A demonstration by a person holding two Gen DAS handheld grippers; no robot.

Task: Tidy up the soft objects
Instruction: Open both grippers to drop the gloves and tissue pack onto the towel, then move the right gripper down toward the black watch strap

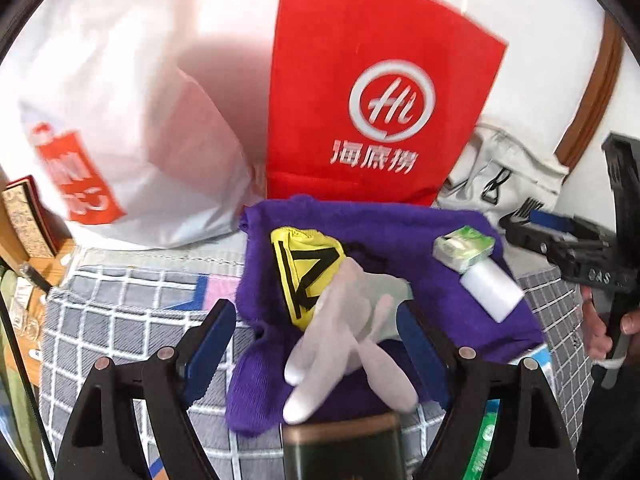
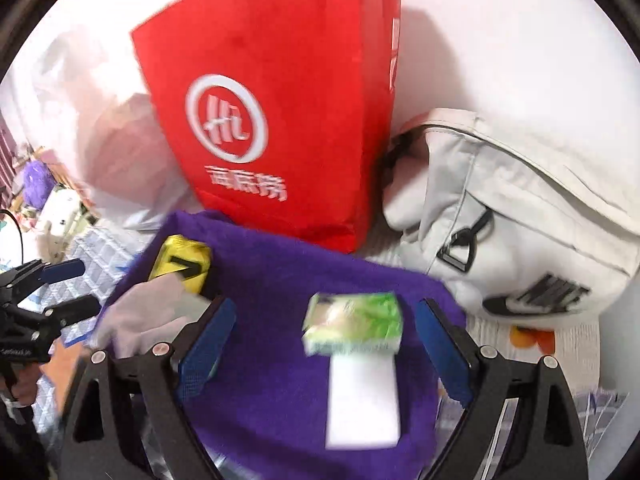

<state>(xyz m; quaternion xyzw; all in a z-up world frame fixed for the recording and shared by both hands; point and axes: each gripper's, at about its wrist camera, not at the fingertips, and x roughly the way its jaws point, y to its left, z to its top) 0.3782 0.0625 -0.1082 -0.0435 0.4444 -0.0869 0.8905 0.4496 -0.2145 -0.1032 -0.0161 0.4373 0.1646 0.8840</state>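
Both the left gripper and the right gripper had their fingers spread, pinching nothing, over a purple towel on the bed (white glove at 6 o'clock, tissue pack at 3).

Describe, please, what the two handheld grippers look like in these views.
Both are black plastic tools. The left gripper and right gripper each have two angular fingers with triangular cut-outs, silver round pins at the joints and blue textured pads on the inner faces. Seen from the left wrist view, the right gripper's body bears pale lettering, too blurred to read fully.
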